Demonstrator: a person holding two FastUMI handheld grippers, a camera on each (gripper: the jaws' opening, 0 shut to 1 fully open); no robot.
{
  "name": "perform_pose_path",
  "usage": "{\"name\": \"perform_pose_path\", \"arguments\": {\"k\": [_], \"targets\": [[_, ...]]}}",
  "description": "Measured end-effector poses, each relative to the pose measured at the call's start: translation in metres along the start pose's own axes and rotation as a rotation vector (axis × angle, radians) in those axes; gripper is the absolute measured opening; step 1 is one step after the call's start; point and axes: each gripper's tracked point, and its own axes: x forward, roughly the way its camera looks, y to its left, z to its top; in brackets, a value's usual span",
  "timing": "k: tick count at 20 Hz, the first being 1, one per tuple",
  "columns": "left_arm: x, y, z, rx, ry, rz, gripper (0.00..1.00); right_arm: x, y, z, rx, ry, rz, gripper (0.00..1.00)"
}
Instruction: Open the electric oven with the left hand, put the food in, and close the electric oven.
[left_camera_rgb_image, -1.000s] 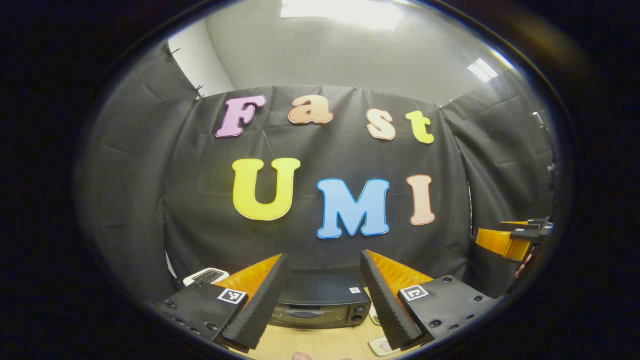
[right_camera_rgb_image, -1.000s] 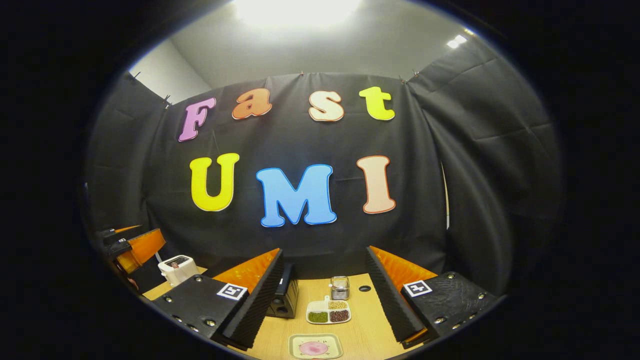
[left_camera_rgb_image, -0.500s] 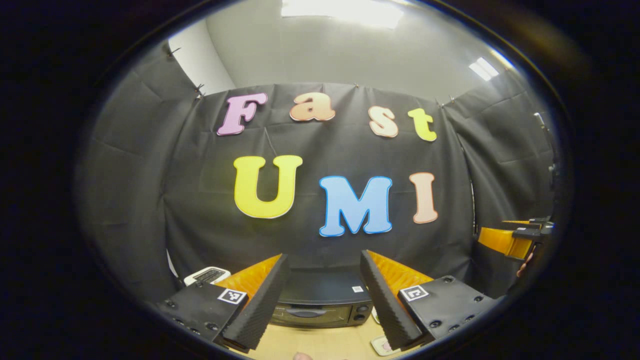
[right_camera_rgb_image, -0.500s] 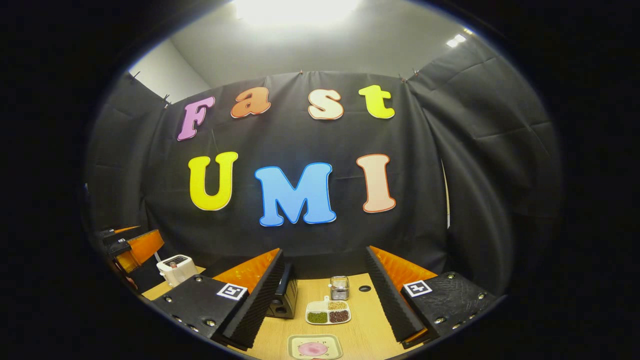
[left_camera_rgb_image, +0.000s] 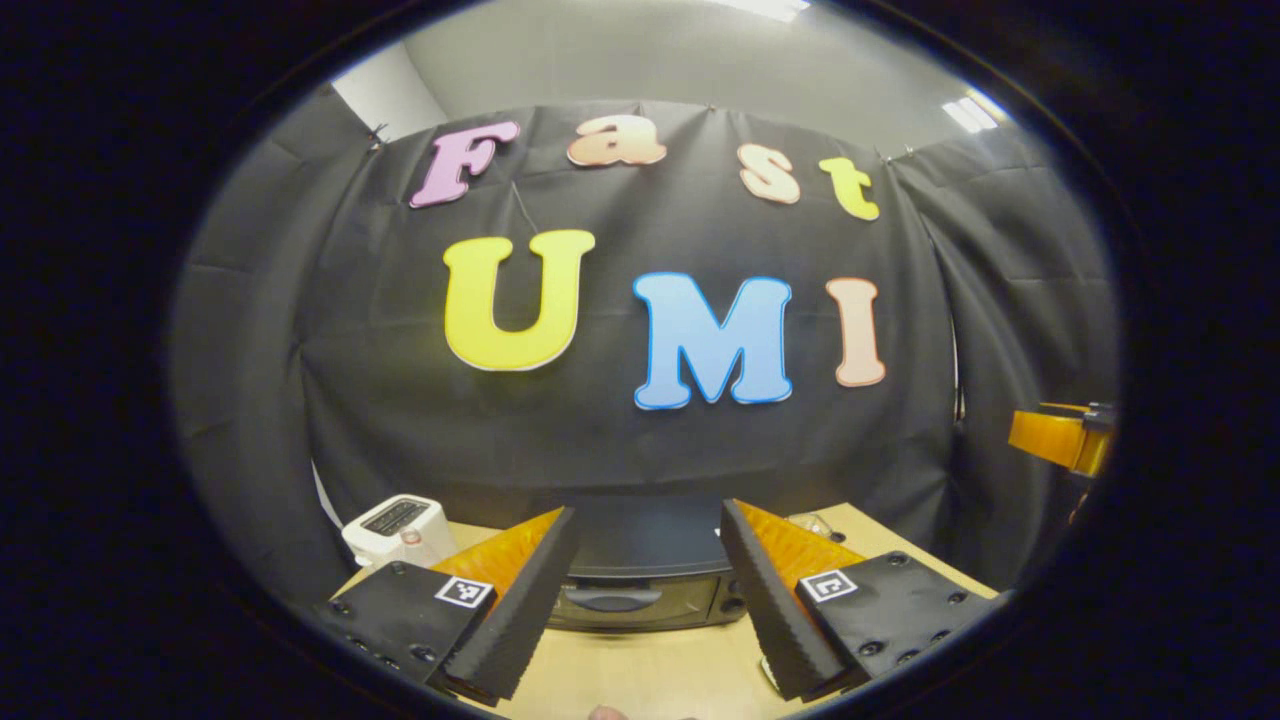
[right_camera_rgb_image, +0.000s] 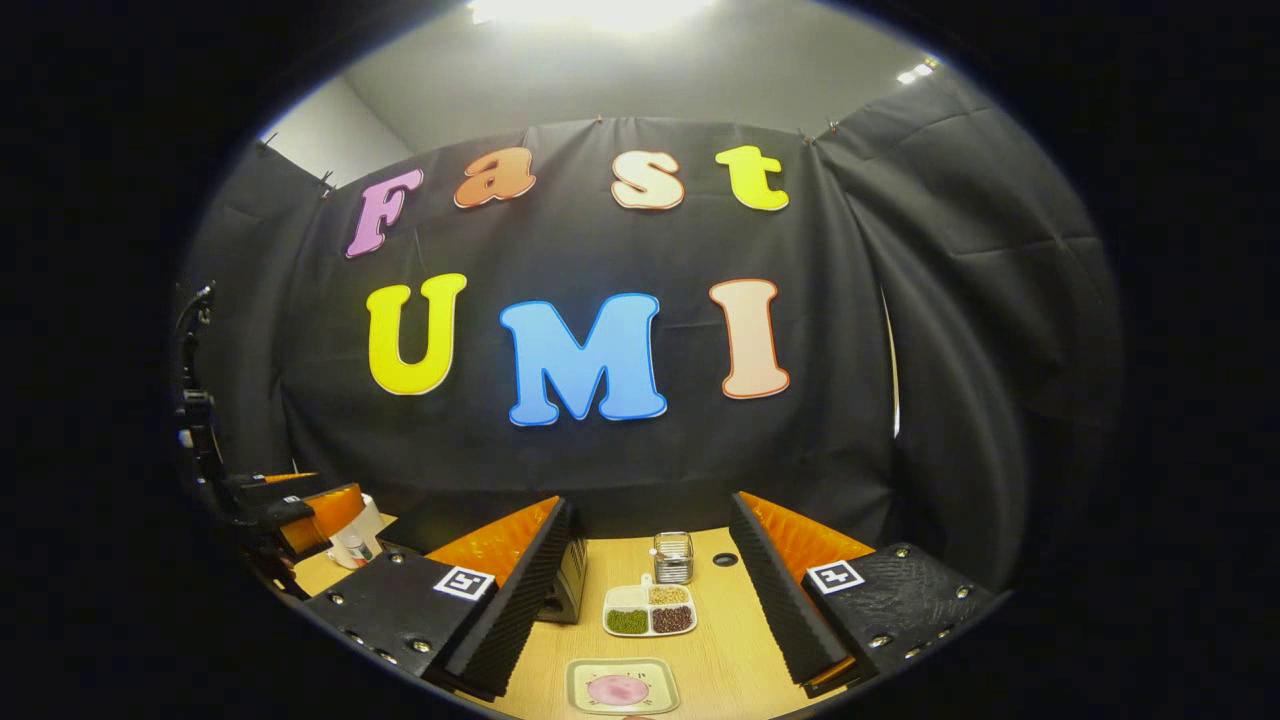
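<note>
Black cloth walls close off the booth behind a pale wooden table (right_camera_rgb_image: 720, 620). In the left gripper view, the left gripper (left_camera_rgb_image: 645, 600) hangs above the near edge of the table with its two fingers spread wide and nothing between them. Straight ahead of it, framed by the fingers, sits the electric oven (left_camera_rgb_image: 640, 585), a dark box with its door closed, a handle across the front and knobs on its right side. A white toaster (left_camera_rgb_image: 398, 528) stands on the table to the left of the oven. At the far right edge of that view the right gripper (left_camera_rgb_image: 1065, 440) appears in part.

In the right gripper view, the right gripper (right_camera_rgb_image: 645, 600) is also wide open and holds nothing. Below it, near the table's front edge, lies a small square plate (right_camera_rgb_image: 622, 686) with a round pink piece of food (right_camera_rgb_image: 618, 689) on it. Just beyond sits a divided tray (right_camera_rgb_image: 650, 612) holding green, brown and pale grains, and behind that a small wire container (right_camera_rgb_image: 673, 556). The oven's side (right_camera_rgb_image: 568, 580) peeks out beside the gripper's left finger.
</note>
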Motion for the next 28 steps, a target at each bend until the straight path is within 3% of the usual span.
{"name": "perform_pose_path", "arguments": {"k": [2,4,6,14,15,16,20,26,28], "targets": [[0.024,0.004,-0.026,-0.011,0.066,-0.013,1.00,0.004,-0.002,-0.008,-0.003,0.019,-0.006,0.98],[0.049,0.009,-0.054,-0.014,0.133,-0.016,0.92,0.008,-0.003,-0.016,-0.007,0.037,-0.012,0.98],[0.075,0.015,-0.078,-0.019,0.191,-0.019,1.00,0.012,-0.004,-0.022,-0.009,0.055,-0.017,0.98],[0.140,0.037,-0.160,0.000,0.343,0.008,1.00,0.023,-0.011,-0.037,-0.063,0.091,-0.031,0.98],[0.144,0.038,-0.169,-0.011,0.364,0.008,0.96,0.024,-0.011,-0.037,-0.064,0.093,-0.034,0.98],[0.150,0.039,-0.175,-0.016,0.374,0.015,0.92,0.024,-0.013,-0.039,-0.063,0.095,-0.039,0.98],[0.157,0.046,-0.178,0.000,0.368,0.044,1.00,0.025,-0.016,-0.040,-0.058,0.098,-0.056,0.98],[0.152,0.046,-0.183,-0.005,0.362,0.046,0.97,0.025,-0.009,-0.041,-0.048,0.100,-0.050,0.98],[0.145,0.045,-0.186,-0.009,0.363,0.043,1.00,0.025,-0.006,-0.040,-0.054,0.093,-0.041,0.98]]}}
